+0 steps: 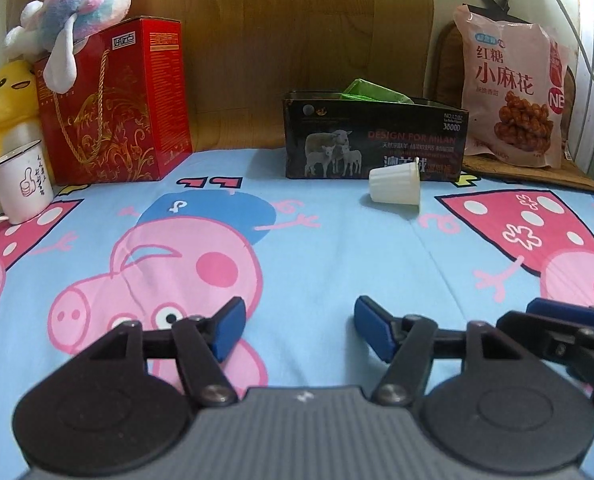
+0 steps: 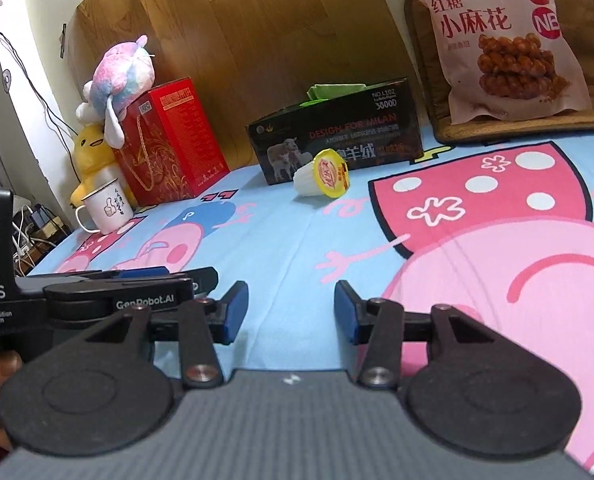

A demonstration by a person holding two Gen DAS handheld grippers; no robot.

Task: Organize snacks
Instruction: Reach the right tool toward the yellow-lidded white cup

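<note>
A white jelly cup (image 1: 395,185) (image 2: 324,180) with a yellow lid lies on its side on the cartoon sheet, just in front of a black box (image 1: 375,138) (image 2: 337,136). Green packets (image 1: 373,92) (image 2: 335,90) stick out of the box's top. A pink bag of twisted snacks (image 1: 515,88) (image 2: 501,40) leans upright at the back right. My left gripper (image 1: 299,328) hangs low over the sheet, open and empty, well short of the cup. My right gripper (image 2: 289,310) is also open and empty, near the sheet. It shows at the right edge of the left wrist view, beside the left one.
A red gift box (image 1: 115,104) (image 2: 169,144) stands at the back left with a pastel plush toy (image 1: 81,4) (image 2: 123,68) on top. A yellow plush duck (image 1: 7,108) (image 2: 91,148) and a white mug (image 1: 19,188) (image 2: 107,206) sit beside it. A wooden headboard (image 1: 297,32) runs behind.
</note>
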